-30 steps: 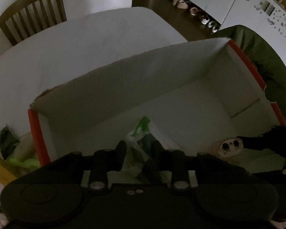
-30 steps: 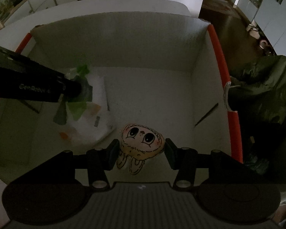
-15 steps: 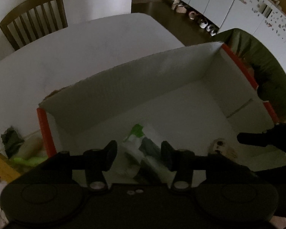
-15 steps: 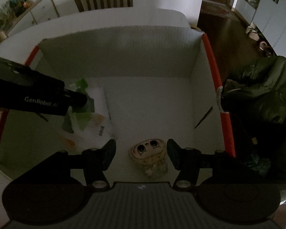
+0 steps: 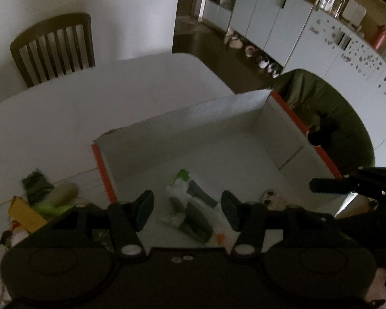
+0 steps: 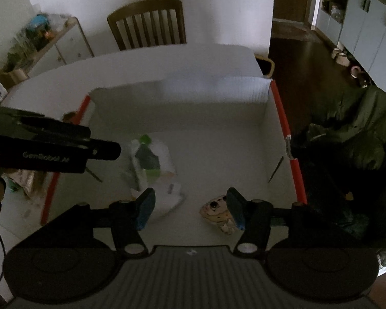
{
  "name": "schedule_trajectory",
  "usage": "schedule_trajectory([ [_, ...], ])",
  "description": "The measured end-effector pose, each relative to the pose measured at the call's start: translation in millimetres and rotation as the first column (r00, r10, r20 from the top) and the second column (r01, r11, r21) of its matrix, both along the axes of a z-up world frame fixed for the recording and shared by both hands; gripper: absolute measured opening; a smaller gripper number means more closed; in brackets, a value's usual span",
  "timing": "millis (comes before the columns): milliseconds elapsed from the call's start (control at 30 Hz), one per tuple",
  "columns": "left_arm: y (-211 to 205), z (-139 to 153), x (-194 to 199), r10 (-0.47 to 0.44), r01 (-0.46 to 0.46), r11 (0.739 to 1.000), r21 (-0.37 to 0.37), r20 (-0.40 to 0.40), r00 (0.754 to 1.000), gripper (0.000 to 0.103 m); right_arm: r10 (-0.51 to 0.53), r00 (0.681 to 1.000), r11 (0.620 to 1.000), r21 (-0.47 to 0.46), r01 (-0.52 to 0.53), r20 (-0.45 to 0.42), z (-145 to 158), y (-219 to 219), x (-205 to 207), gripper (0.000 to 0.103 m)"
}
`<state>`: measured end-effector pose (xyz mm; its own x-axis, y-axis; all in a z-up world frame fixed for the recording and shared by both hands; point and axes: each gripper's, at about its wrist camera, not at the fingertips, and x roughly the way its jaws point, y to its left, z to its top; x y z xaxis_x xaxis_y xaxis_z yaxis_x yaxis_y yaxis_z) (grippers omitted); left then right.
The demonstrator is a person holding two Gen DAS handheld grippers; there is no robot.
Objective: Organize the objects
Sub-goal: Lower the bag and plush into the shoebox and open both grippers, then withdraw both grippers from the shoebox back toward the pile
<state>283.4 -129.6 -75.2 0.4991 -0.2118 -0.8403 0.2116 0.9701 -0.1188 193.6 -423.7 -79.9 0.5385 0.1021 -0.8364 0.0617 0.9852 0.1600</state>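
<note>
Lifting both tools clear of the box is, as I judge it, the step in hand, and doing it well means coming straight up so neither finger catches what now lies on the box floor.

Nearest to me, my left gripper (image 5: 187,212) has just been opening its jaws; they stand apart with nothing pressed between them. The white and green packet (image 5: 190,206) shows in the gap but lies below on the floor of the box, so it is released, not held. My right gripper (image 6: 190,208) has likewise just been opening, and its jaws are apart and empty. The small plush face toy (image 6: 217,212) lies on the box floor partly behind the right finger in that view; I cannot tell whether the finger touches it, though it looks loose and tipped on its side.

Both things sit in the near part of the white cardboard box (image 6: 182,95) with orange edges, the packet to the left, the toy to the right, apart from each other. The far half of the box floor is bare.

Next out, on the table (image 5: 64,118) to the left of the box, a heap of unsorted items (image 5: 42,200) waits, among them something yellow and something light green. I judge those to be the next to fetch, so I should swing left only once I am above the box wall.

Beyond stand a wooden chair (image 5: 54,49) and, to the right, a dark green jacket (image 6: 357,139).
</note>
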Motion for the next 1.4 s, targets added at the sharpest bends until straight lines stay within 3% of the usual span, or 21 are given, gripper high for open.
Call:
schedule_trajectory([
  [100, 6.0, 12.0, -12.8, -0.007, 0.007, 1.000, -0.014, 0.036, 0.999, 0.057, -0.014, 0.999, 1.000, 0.010, 0.014, 0.035, 12.3, 1.6, -9.4, 0.067],
  [733, 76.8, 57.6, -86.1, 0.021, -0.009, 0.997, -0.080, 0.154, 0.988, 0.065, -0.042, 0.982, 0.997, 0.076, 0.028, 0.184, 63.4, 59.9, -51.5, 0.073],
  [1133, 145.3, 51.7, -128.3, 0.093, -0.079, 0.992, -0.095, 0.160, 0.983, 0.088, -0.010, 0.970, 0.994, 0.108, -0.017, 0.243, 75.2, 126.0, -59.4, 0.083],
  [1300, 174.2, 48.3, -147.0, 0.146, -0.136, 0.989, -0.060, 0.195, 0.970, 0.101, 0.007, 0.961, 0.992, 0.118, -0.041, 0.276, 75.4, 156.8, -63.9, 0.086],
  [1400, 193.4, 45.2, -155.1, 0.181, -0.170, 0.983, -0.069, 0.211, 0.961, 0.102, 0.021, 0.958, 0.990, 0.131, -0.061, 0.286, 72.7, 172.9, -63.3, 0.086],
])
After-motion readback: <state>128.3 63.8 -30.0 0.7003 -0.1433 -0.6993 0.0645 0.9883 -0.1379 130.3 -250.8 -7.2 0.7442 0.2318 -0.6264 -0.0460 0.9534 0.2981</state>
